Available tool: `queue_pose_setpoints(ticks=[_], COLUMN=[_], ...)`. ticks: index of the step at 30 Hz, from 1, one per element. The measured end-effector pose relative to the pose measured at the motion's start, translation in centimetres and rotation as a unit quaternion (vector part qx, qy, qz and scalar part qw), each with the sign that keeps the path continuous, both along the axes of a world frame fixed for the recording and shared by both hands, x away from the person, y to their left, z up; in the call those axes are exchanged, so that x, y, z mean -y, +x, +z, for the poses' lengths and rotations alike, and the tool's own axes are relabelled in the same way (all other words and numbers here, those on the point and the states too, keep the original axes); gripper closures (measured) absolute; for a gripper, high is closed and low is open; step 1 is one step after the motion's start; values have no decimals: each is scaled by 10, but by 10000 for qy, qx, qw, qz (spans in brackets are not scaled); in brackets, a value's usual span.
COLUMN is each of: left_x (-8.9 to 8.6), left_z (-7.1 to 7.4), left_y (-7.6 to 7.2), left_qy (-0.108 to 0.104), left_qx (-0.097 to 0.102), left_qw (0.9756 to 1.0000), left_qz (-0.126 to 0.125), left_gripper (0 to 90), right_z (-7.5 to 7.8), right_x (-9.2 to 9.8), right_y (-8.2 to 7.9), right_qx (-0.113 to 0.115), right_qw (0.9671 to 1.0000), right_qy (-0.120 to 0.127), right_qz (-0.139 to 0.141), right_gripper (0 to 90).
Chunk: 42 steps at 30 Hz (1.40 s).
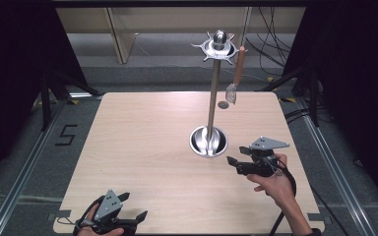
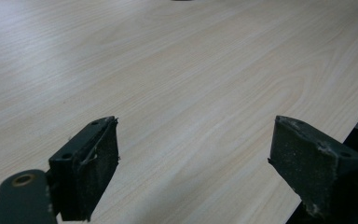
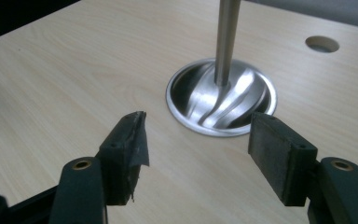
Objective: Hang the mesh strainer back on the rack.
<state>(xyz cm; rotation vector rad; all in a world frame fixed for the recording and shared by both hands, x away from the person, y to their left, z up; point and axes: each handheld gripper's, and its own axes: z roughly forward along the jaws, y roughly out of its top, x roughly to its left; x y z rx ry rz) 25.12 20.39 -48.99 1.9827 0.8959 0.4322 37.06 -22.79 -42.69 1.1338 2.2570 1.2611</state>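
Observation:
A steel utensil stand rises from the middle of the wooden table (image 1: 142, 147). It has a round dished base (image 1: 208, 141), a thin pole (image 1: 213, 93) and a hooked ring at the top (image 1: 218, 46). From one hook hangs a utensil with a wooden handle (image 1: 238, 66) and a metal head. My right gripper (image 1: 236, 160) is held just right of the base, open and holding nothing. In the right gripper view its jaws (image 3: 198, 128) stand wide apart before the base (image 3: 221, 98) and pole (image 3: 226, 37). My left gripper (image 1: 134, 206) rests at the table's near left edge, open (image 2: 193, 135) over bare wood.
A small round hole (image 1: 223, 104) is cut into the table behind the stand, seen too in the right gripper view (image 3: 322, 44). Metal rails run along the floor on both sides. Cables lie on the floor at the back right.

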Motion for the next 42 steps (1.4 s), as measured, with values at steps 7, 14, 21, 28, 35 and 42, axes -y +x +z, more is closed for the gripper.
queue_pose_setpoints(ticks=[7, 14, 21, 28, 35, 42], left_x=[-1, -3, -3, -1, 0, -1], left_z=[-1, 0, -1, -1, -1, -1], left_y=[-3, -3, -3, -4, -5, -5], left_qy=[-59, 88, 108, 36, -19, 72], left_qx=[-33, 74, 86, 40, -16, 33], left_qw=[10000, 9999, 9999, 10000, 10000, 10000], left_qz=[70, -14, -4, 18, 61, -21], left_gripper=[148, 148, 148, 148, 148, 148], right_z=[-6, -11, -21, -29, -36, -39], right_x=[-6, -11, -12, -10, -9, -8], right_y=[-2, -6, -13, -19, -24, -29], right_qx=[-28, -130, -76, -168, -123, -145], right_qw=[9999, 9996, 9989, 9984, 9984, 9981], right_qy=[-48, -112, -125, -120, -121, -95], right_qz=[153, 235, 448, 517, 543, 598], right_gripper=[371, 361, 333, 323, 310, 297])
